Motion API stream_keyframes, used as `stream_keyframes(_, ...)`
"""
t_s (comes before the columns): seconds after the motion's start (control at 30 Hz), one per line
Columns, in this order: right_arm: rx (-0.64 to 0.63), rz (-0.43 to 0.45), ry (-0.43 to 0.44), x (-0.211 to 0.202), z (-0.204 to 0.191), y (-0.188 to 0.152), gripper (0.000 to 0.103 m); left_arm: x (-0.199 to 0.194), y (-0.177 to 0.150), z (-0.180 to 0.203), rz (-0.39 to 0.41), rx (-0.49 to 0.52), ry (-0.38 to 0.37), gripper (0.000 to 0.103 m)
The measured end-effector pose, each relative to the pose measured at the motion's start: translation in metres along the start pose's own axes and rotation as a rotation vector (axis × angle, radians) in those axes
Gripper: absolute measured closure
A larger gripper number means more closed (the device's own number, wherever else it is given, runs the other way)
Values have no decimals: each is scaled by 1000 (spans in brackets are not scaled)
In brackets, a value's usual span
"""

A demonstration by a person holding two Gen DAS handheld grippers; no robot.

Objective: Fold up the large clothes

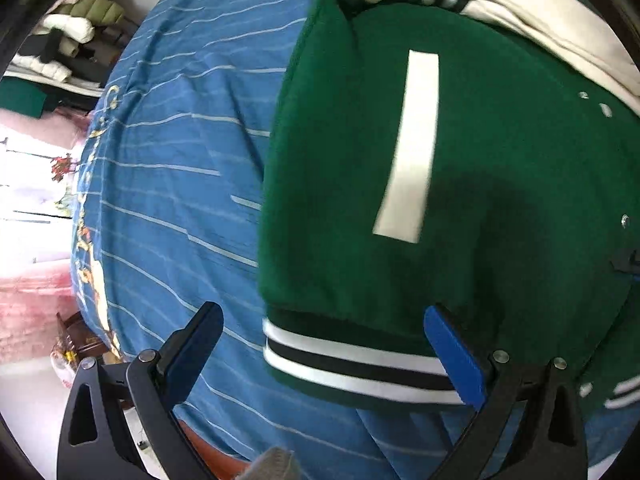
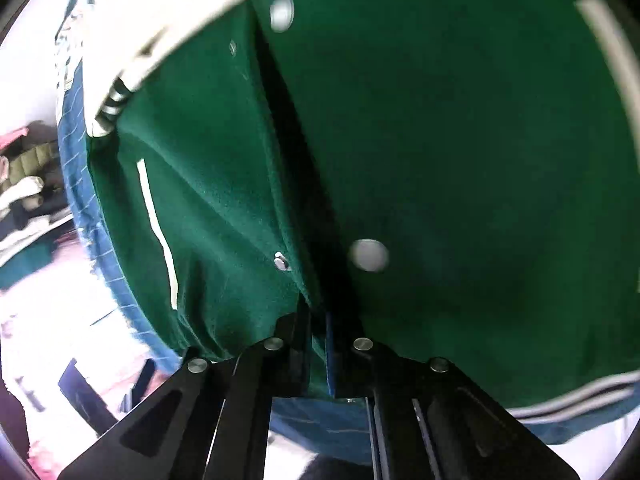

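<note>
A green varsity jacket (image 1: 500, 184) with cream sleeves, a white pocket stripe and a striped hem band (image 1: 352, 364) lies on a blue striped bedsheet (image 1: 180, 160). My left gripper (image 1: 324, 344) is open, its fingers wide apart over the jacket's lower left hem corner, holding nothing. My right gripper (image 2: 318, 344) is shut on the jacket's front edge near the snap buttons, and the green cloth (image 2: 460, 160) hangs lifted in front of the lens. A cream sleeve (image 2: 180, 20) crosses the top of the right wrist view.
The bed's left edge has a patterned border (image 1: 92, 216). Beyond it stand piled coats and clothes (image 1: 76, 28) and a pink area by the floor (image 1: 32, 292). A brown piece of furniture (image 1: 80, 344) sits low by the bed.
</note>
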State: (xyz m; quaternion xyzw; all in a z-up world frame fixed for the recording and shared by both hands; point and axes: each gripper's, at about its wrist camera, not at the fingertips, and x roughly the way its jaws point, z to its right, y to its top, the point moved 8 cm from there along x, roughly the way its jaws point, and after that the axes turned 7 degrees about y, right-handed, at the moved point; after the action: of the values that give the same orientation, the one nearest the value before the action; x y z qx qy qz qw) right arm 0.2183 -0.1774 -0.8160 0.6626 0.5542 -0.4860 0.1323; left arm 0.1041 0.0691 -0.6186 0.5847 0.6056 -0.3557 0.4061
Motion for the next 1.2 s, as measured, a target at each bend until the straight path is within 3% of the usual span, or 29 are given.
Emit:
stream_keyframes(0.03, -18, 1, -50, -4, 4, 0, 98, -2, -1, 0, 7, 3, -9, 0)
stream_keyframes(0.13, -4, -65, -73, 8, 3, 4, 96, -6, 2, 7, 34, 30, -12, 0)
stream_keyframes(0.27, -29, -100, -76, 12, -7, 0, 80, 5, 10, 13, 54, 34, 4, 0)
stream_keyframes(0.33, -14, -70, -70, 4, -5, -11, 67, 21, 13, 20, 60, 59, 30, 0)
stream_keyframes(0.43, 13, -25, -60, -9, -4, -15, 64, 51, 14, 33, 36, 107, 43, 0)
stream_keyframes(0.5, 34, 29, -62, -31, 1, -14, 60, 53, 18, 33, 44, 74, 30, 0)
stream_keyframes(0.63, 69, 169, -138, -92, 36, -20, 43, 56, 23, 34, 21, 65, 16, 0)
stream_keyframes(0.77, 90, 270, -152, -159, 79, 20, 43, 44, 32, 23, -36, -28, 13, 0)
stream_keyframes(0.83, 90, 310, -146, -185, 104, 51, 43, 19, 42, 23, 1, -94, -18, 0)
stream_keyframes(0.97, 64, 427, -97, -238, 145, 116, 44, -41, 66, 61, 97, -102, -23, 0)
stream_keyframes(1.03, 33, 426, -72, -242, 161, 148, 55, -60, 75, 90, 136, -94, -8, 0)
stream_keyframes(1.13, -19, 357, -40, -231, 180, 193, 56, -69, 90, 139, 192, -76, 87, 0)
stream_keyframes(1.2, -73, 304, -28, -218, 188, 216, 56, -55, 93, 162, 164, -57, 125, 0)
